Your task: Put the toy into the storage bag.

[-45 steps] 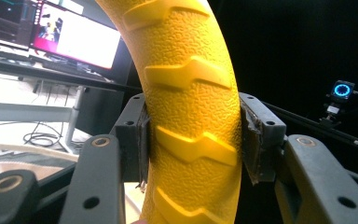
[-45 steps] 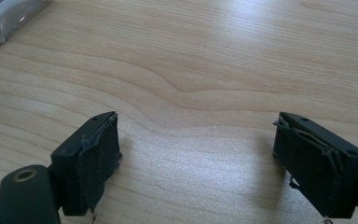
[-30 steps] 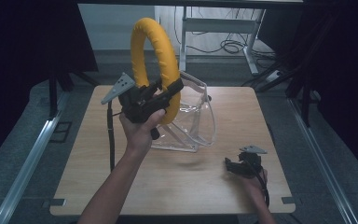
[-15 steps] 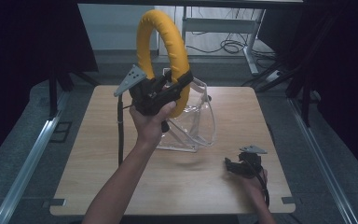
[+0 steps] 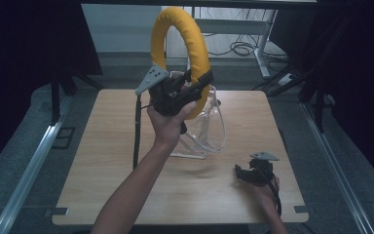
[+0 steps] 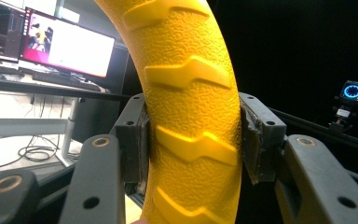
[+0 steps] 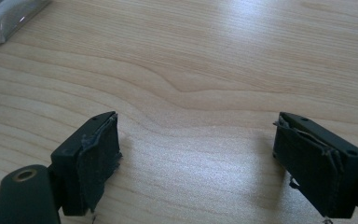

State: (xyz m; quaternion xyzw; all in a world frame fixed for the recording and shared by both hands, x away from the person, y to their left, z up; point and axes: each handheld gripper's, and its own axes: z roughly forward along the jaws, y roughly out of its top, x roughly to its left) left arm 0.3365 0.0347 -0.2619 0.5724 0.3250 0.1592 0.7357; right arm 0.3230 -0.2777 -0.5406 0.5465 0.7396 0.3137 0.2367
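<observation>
Yellow ring (image 5: 182, 53): upright, raised above desk (image 5: 102, 161) | left hand-held gripper (image 5: 195, 87): clamped on ring's lower right side | clear stand (image 5: 209, 131): on desk behind | right hand-held gripper (image 5: 248, 171): jaws apart, resting on desk.

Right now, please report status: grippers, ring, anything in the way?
Left gripper shut on yellow ring, held upright above table. Right gripper open, empty, on table. Clear stand just behind ring.

A lit monitor (image 6: 65, 49) stands on a desk (image 6: 42, 88) beyond the grey floor (image 5: 29, 146).
</observation>
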